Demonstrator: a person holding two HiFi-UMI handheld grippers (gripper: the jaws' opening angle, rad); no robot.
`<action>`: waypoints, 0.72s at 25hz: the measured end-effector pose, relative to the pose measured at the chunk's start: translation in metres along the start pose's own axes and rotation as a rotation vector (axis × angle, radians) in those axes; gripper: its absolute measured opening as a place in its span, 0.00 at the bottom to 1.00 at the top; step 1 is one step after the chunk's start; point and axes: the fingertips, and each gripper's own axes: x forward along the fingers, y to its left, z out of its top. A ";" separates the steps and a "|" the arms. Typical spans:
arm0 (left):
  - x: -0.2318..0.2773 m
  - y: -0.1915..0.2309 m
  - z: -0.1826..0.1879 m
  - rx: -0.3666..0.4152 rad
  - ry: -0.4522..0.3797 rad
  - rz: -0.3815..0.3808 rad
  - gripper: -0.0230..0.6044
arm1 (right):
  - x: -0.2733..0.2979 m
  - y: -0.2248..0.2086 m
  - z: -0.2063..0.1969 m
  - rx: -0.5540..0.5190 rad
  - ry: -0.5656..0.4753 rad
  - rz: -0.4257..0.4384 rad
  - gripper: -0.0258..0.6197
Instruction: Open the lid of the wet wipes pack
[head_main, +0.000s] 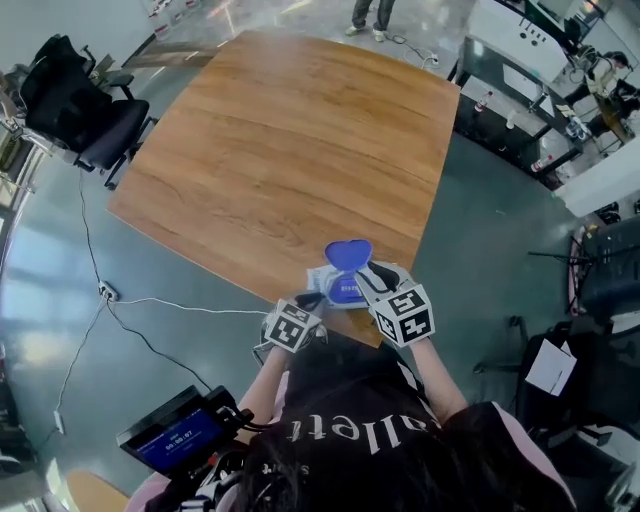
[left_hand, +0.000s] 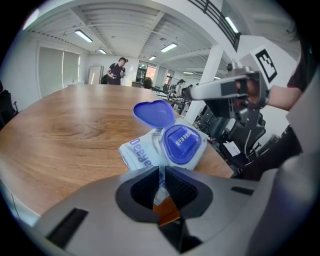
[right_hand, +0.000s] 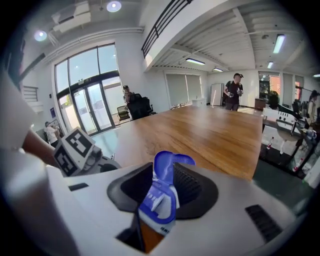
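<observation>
The wet wipes pack (head_main: 325, 283) lies at the near edge of the wooden table (head_main: 280, 150), white with a blue lid frame (left_hand: 181, 142). Its blue lid flap (head_main: 348, 254) stands open and upright, also seen in the left gripper view (left_hand: 154, 113). My left gripper (head_main: 310, 300) is shut on the pack's near white edge (left_hand: 145, 152), its jaws (left_hand: 162, 181) pinching the wrapper. My right gripper (head_main: 380, 272) sits at the pack's right side, and in its own view the blue lid part (right_hand: 161, 192) is clamped edge-on between its jaws (right_hand: 165, 175).
A black office chair (head_main: 75, 105) stands off the table's left corner. A white cable (head_main: 150, 302) runs over the floor at the left. Desks and equipment (head_main: 520, 100) line the right side. A person (right_hand: 233, 92) stands beyond the table's far end.
</observation>
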 end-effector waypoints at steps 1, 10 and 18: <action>-0.001 -0.001 0.001 0.007 0.002 -0.008 0.10 | -0.006 0.004 -0.007 0.025 -0.003 -0.008 0.22; -0.029 -0.012 0.030 0.047 -0.160 -0.053 0.11 | -0.047 0.033 -0.042 0.242 -0.093 -0.111 0.22; -0.069 -0.042 0.051 -0.035 -0.300 -0.162 0.11 | -0.061 0.061 -0.057 0.323 -0.116 -0.131 0.22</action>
